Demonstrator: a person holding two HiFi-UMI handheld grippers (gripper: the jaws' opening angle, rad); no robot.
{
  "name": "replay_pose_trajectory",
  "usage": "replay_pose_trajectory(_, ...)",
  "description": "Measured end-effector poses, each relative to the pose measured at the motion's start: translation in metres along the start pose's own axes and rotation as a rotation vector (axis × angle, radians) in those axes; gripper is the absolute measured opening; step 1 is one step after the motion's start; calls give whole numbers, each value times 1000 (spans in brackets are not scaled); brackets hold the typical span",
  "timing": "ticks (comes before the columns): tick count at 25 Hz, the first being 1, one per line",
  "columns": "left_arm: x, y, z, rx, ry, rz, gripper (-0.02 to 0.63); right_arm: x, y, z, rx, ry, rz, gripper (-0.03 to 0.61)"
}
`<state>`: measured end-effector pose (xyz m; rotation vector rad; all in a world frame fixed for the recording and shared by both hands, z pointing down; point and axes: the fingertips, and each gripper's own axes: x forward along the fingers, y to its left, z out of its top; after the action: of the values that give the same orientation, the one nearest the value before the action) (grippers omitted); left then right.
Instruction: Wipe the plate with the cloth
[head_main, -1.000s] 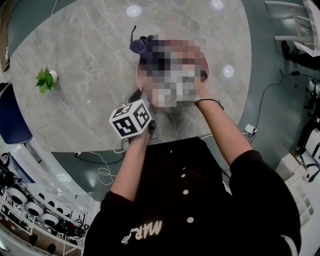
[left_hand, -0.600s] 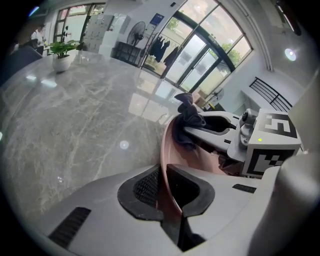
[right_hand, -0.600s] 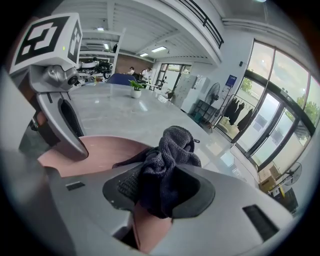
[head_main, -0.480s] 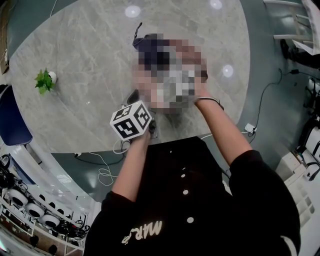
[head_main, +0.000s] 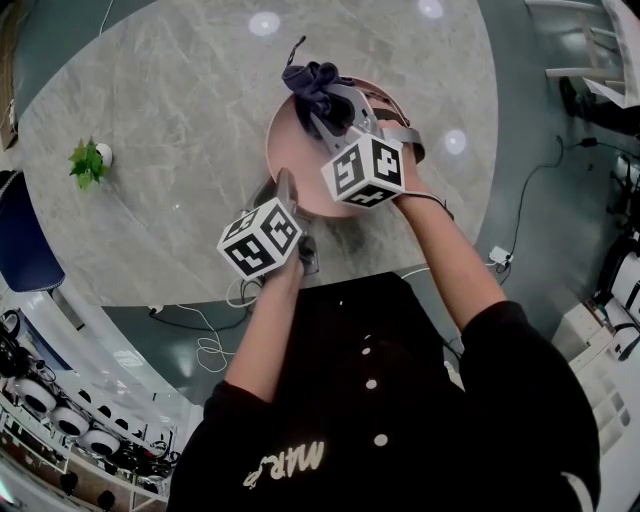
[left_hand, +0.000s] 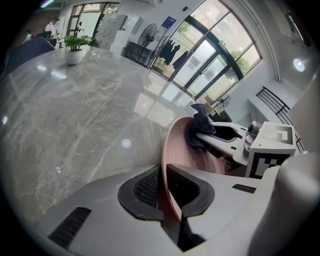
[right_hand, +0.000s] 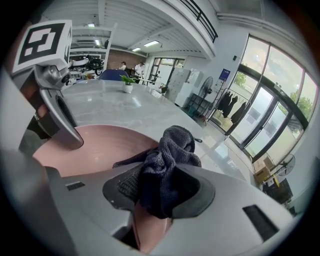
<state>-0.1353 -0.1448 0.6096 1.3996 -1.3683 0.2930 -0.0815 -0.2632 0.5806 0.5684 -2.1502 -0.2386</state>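
Cloth (right_hand: 167, 160) in right gripper (right_hand: 159, 192), at plate (right_hand: 100, 145) rim.

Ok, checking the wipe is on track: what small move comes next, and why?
Probably sweep the cloth toward the near rim: the right gripper clamps it at the far edge of the plate, and the left gripper pins the near rim steady.

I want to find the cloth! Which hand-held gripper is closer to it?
Right. The right hand-held gripper grips the cloth itself; the left hand-held gripper clamps the plate at its near rim, away from the cloth.
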Motion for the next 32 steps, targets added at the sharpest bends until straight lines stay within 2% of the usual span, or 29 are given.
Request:
replay_pose_trajectory(15,-1,-2,1,-12,-18,42,46,-19,-17,-32,-4,67,-35,140)
replay_pose_trajectory(32,-1,-5,1,-32,-31,50,46,-45,-14,-63,-79,148,-47,140)
